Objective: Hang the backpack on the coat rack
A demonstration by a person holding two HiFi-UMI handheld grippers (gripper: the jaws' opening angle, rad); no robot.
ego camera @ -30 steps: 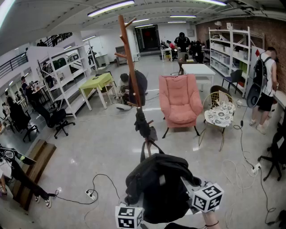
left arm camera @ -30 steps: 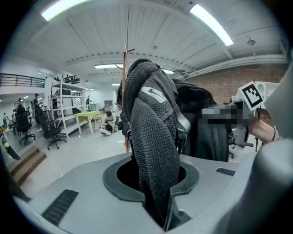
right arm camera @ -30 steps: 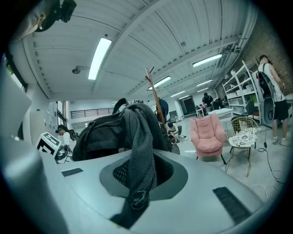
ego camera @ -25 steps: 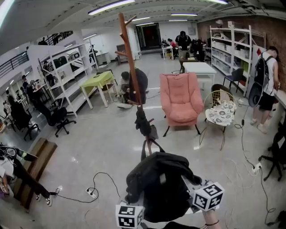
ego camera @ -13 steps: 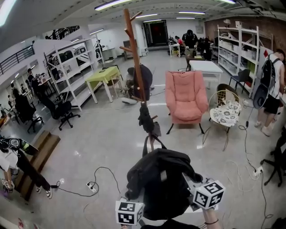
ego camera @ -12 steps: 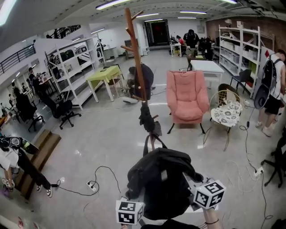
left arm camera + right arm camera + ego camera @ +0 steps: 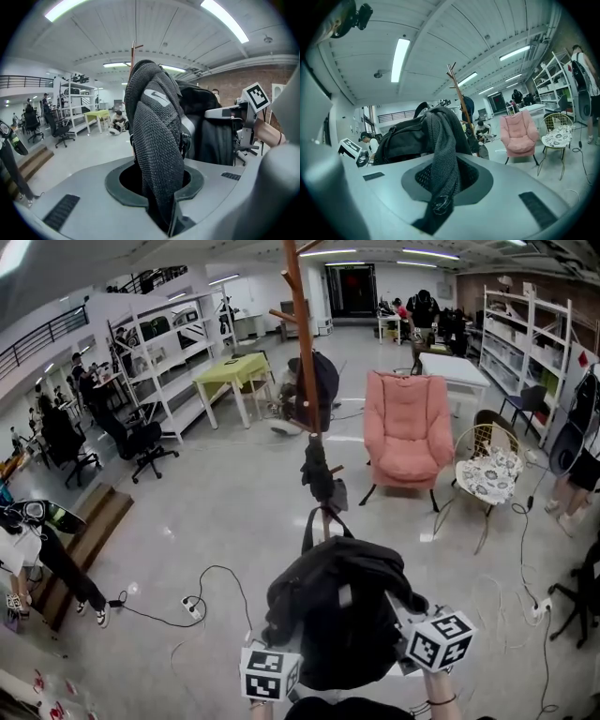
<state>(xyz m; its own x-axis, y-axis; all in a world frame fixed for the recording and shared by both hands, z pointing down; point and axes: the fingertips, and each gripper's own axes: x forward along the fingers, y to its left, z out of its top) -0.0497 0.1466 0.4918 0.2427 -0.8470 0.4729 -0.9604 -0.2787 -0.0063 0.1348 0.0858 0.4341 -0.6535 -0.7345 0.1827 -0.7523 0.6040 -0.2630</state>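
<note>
Our left gripper [image 7: 161, 206] and right gripper [image 7: 440, 197] are each clenching a strap of the backpack [image 7: 342, 615]. A dark bundle [image 7: 317, 474] is already hanging on the coat rack [image 7: 305, 381] ahead, near an armchair [image 7: 407, 432].

Both grippers sit low and side by side, close in front of the person. The left gripper [image 7: 272, 671] has its jaws clamped on a mesh strap [image 7: 154, 140]. The right gripper [image 7: 436, 641] pinches a second strap [image 7: 440, 154], its wrist [image 7: 439, 702] showing just beneath.
</note>
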